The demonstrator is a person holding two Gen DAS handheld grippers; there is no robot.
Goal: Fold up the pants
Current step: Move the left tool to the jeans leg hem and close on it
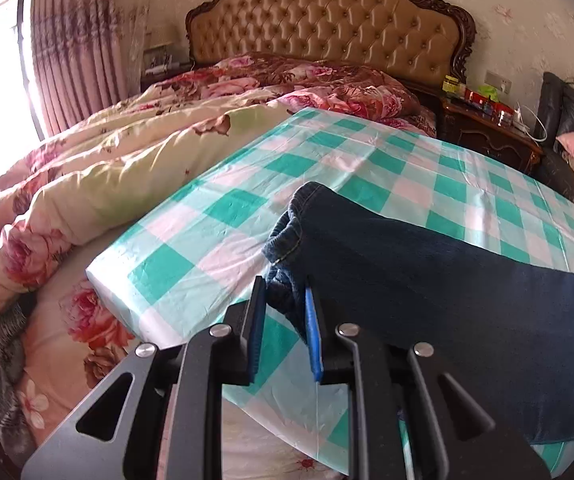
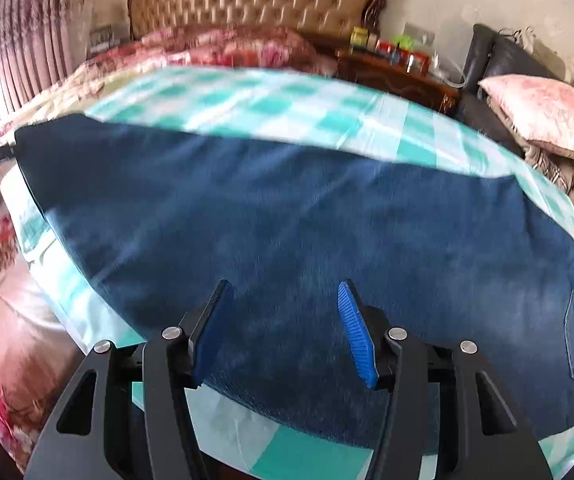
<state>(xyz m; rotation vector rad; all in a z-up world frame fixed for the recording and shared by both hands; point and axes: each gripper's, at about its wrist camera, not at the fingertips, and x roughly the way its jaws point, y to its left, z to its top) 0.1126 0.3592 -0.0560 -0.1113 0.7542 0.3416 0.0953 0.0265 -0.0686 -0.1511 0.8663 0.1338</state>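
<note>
Clearly the left gripper point(image 1: 285, 300) is pinched narrow on the bunched hem of the jeans point(image 1: 427, 280), lifting that end off the checked cloth point(image 1: 215, 208). Only 1 small bunch is caught, so it could slip out if pulled fast. Further right, the jeans point(image 2: 287, 220) lie spread across the cloth, and the right gripper point(image 2: 285, 300) hangs about half open over them, holding nothing; unpinned, the middle may drag and wrinkle.
</note>
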